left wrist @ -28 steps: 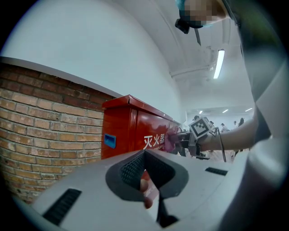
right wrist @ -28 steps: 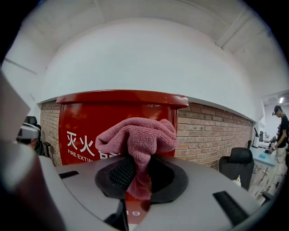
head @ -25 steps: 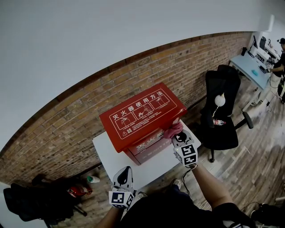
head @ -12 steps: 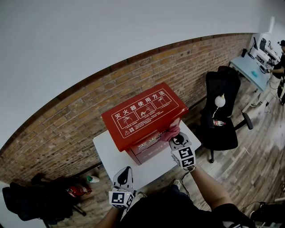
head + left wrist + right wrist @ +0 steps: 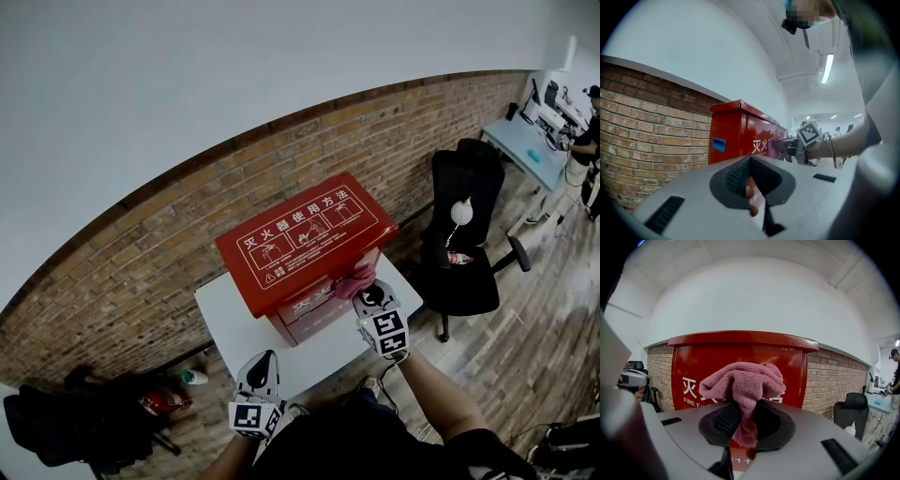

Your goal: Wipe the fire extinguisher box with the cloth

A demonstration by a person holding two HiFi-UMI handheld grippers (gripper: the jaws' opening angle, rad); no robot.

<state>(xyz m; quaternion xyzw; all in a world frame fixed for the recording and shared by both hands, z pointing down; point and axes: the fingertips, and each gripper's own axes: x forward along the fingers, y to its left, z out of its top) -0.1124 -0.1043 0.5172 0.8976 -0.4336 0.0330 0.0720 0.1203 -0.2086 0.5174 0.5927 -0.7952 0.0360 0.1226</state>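
Right hand-held gripper is clamped on a fold of the pink cloth and presses its bunched end against the front face of the red fire extinguisher box, just under the overhanging lid. The box stands on the white desk, close to the brick wall.

The biggest risk is probably the box itself. Nothing steadies it, so a hard push could slide it back across the desk or rock it toward the wall. A smaller risk is the lid's lip, which could catch the cloth on an upward stroke and drag it out of the jaws, since only a narrow fold is pinched.

A black office chair stands just right of the desk and may crowd the right elbow. Dark bags lie on the floor to the left, well clear of the work. The left hand-held gripper hangs low at the desk's near edge, jaws together on nothing, well apart from the box. Nothing blocks the box's front.
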